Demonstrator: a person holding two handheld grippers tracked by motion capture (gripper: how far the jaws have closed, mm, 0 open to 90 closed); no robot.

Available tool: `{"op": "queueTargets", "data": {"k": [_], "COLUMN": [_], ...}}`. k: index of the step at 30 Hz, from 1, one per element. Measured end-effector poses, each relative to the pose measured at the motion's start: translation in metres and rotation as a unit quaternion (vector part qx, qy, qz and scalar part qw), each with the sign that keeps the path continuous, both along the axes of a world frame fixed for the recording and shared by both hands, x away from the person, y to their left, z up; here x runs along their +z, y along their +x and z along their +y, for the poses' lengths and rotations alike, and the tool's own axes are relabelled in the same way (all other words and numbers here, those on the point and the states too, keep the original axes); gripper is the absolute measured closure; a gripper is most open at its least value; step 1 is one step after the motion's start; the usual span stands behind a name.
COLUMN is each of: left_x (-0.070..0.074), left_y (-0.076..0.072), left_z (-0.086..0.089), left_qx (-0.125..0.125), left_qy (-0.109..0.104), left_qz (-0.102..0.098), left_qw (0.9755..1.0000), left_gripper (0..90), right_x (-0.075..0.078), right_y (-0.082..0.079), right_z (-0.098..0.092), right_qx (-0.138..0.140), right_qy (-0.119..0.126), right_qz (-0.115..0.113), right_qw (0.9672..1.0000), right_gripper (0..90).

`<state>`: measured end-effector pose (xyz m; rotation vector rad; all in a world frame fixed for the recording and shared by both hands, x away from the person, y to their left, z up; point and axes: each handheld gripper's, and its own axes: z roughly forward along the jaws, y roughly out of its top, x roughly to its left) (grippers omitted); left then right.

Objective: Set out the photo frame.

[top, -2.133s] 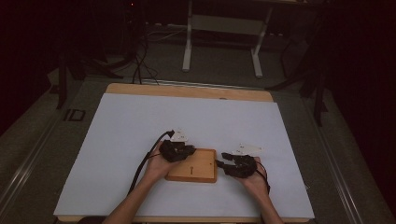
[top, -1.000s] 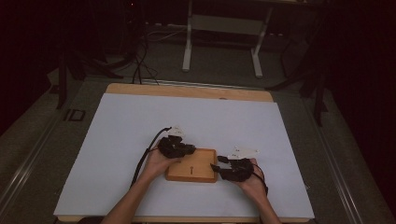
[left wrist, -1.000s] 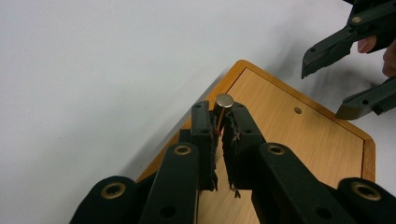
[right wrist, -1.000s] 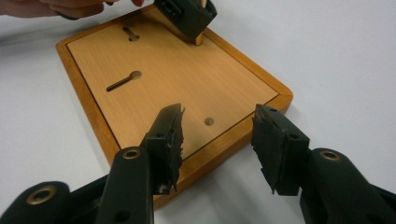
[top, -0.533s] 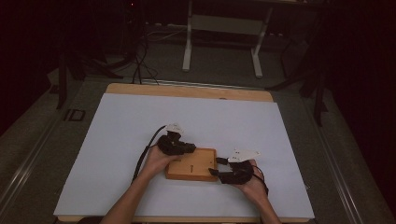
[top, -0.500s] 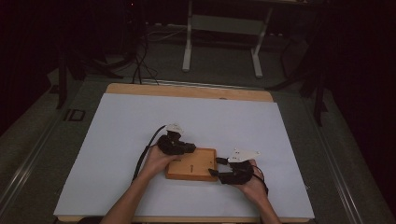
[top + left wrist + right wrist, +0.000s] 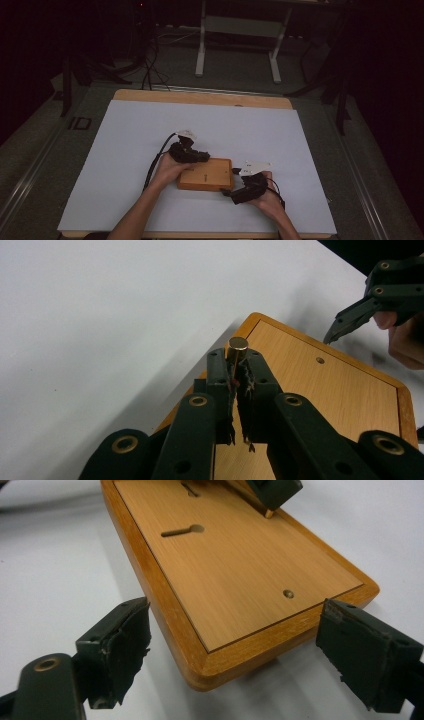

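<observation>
Wooden box [image 7: 205,174] is seen flat on the white sheet [image 7: 125,150], near-centre. Left gripper [image 7: 235,367] is clamped tight on a small brass peg [image 7: 237,346] at the box's far-left corner. Right gripper [image 7: 230,652] jaws have just been opening, now wide; the box's near-right corner sits between the pads [image 7: 122,645], not pressed.

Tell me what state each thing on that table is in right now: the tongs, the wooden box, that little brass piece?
Left tongs: shut on the brass peg.
Brass peg: upright, pinched at the wooden box's corner.
Right tongs: open, having just widened, straddling the box's near corner without pressing it.
Wooden box: flat on the white table, keyhole slot facing up.
</observation>
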<state>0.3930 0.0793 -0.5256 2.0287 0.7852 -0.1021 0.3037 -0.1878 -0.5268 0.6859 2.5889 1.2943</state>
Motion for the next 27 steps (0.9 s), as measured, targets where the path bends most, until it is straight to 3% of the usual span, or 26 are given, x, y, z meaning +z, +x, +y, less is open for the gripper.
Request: {"op": "queueTargets", "data": {"k": [10, 15, 19, 23, 27], "left_x": [0.0, 0.003, 0.003, 0.003, 0.003], "left_y": [0.005, 0.008, 0.011, 0.013, 0.013], "left_z": [0.001, 0.0, 0.0, 0.0, -0.001], "left_qx": [-0.005, -0.007, -0.01, -0.005, -0.006], "left_qy": [-0.002, 0.008, 0.008, 0.005, 0.007], "left_qz": [0.016, 0.02, 0.027, 0.032, 0.028], "left_qw": [0.9999, 0.9997, 0.9995, 0.9995, 0.9996], "left_gripper": [84.9, 84.9, 84.9, 85.0, 85.0], "right_x": [-0.006, -0.009, -0.016, -0.014, -0.012], "right_y": [0.003, 0.004, 0.004, 0.006, 0.005], "right_z": [0.002, 0.002, 0.008, 0.01, 0.009], "right_qx": [-0.005, -0.006, -0.015, -0.035, -0.041], "right_qy": [-0.019, -0.032, -0.069, -0.062, -0.059], "right_qz": [-0.002, -0.004, -0.019, -0.047, -0.058], "right_qw": [0.9998, 0.9994, 0.9973, 0.9964, 0.9958], "right_gripper": [9.2, 9.0, 9.8, 12.3, 13.3]}}
